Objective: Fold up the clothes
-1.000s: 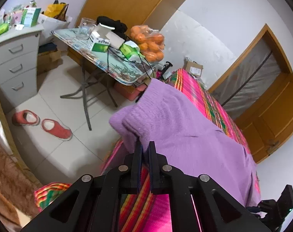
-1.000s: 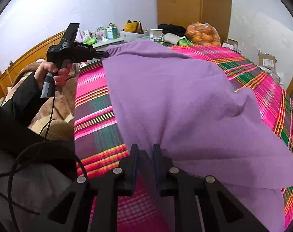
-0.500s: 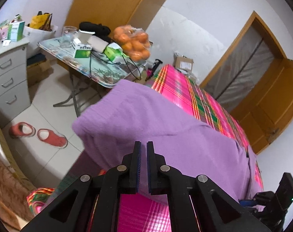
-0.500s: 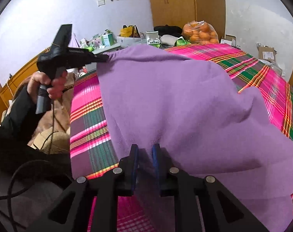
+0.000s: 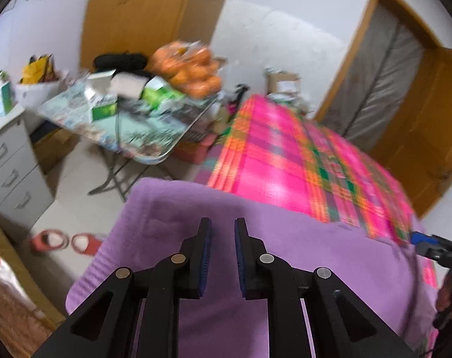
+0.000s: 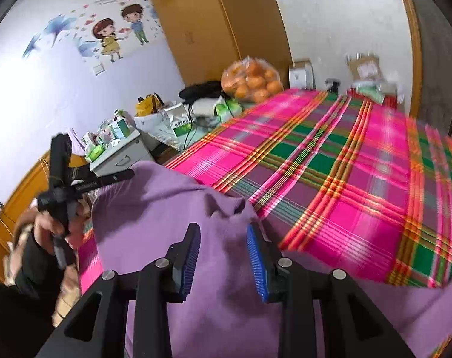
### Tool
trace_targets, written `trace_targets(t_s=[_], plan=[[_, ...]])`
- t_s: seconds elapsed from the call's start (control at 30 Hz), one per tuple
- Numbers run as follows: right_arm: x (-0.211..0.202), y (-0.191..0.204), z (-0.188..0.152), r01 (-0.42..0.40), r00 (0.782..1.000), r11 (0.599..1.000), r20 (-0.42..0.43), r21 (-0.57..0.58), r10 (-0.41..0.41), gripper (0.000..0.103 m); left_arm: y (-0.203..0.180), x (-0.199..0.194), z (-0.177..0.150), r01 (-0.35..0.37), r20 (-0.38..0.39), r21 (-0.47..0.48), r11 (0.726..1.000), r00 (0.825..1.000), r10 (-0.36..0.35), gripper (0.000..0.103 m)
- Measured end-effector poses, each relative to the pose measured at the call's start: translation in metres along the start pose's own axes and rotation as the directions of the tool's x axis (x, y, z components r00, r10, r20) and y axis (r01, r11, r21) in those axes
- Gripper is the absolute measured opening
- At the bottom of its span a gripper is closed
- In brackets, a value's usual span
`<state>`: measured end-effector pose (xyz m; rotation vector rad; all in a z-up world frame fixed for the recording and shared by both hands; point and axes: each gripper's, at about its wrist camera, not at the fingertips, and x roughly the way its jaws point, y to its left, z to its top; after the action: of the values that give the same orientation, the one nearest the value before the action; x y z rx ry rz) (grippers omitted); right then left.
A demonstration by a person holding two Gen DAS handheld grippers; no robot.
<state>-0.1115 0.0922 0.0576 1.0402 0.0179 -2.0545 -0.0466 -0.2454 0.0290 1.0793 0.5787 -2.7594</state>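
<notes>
A purple knitted garment (image 5: 285, 244) lies folded over on the near part of a bed covered by a pink and green plaid sheet (image 5: 285, 164). My left gripper (image 5: 223, 232) hovers just above the garment's folded edge, open, with nothing between its fingers. My right gripper (image 6: 223, 229) is open too, over a rumpled purple corner (image 6: 226, 205) of the same garment (image 6: 154, 217). In the right wrist view the left gripper (image 6: 118, 176) shows at the left, held by a hand (image 6: 44, 226). The right gripper's body (image 5: 435, 247) shows at the far right of the left wrist view.
Left of the bed stands a folding table (image 5: 130, 137) with boxes and a bag of oranges (image 5: 193, 68). A white drawer unit (image 5: 8, 164) and red slippers (image 5: 64, 238) sit on the tiled floor. A wooden door (image 5: 435, 119) is beyond the bed.
Both grippers were shut on the purple garment and have now opened and let it go. The garment has been brought toward the near edge, uncovering much more plaid sheet.
</notes>
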Motion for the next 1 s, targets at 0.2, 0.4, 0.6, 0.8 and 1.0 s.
trace_targets(t_s=[0.2,0.4,0.6,0.8,1.0], plan=[[0.046,-0.025,0.023,-0.115,0.984,0.987,-0.124,0.112,0.129,0.033,0.015,0.016,-0.004,0.007,-0.026,-0.049,0.999,1.000,-0.008,0.016],[0.087,-0.036,0.032,-0.160,0.944,0.963,-0.253,0.215,0.213,0.033,0.019,0.016,-0.006,0.041,-0.019,-0.078,0.996,0.999,-0.042,0.016],[0.110,-0.053,0.036,-0.151,0.934,0.933,-0.262,0.327,0.243,0.027,0.021,0.016,-0.006,0.058,-0.016,-0.092,0.994,0.998,-0.059,0.016],[0.104,-0.056,0.044,-0.161,0.951,0.945,-0.212,0.283,0.225,0.005,0.022,0.015,-0.006,0.064,-0.016,-0.099,0.993,0.998,-0.066,0.016],[0.100,-0.076,0.046,-0.175,0.949,0.928,-0.194,0.330,0.248,0.008,0.022,0.015,-0.006,0.062,-0.017,-0.095,0.994,0.998,-0.064,0.016]])
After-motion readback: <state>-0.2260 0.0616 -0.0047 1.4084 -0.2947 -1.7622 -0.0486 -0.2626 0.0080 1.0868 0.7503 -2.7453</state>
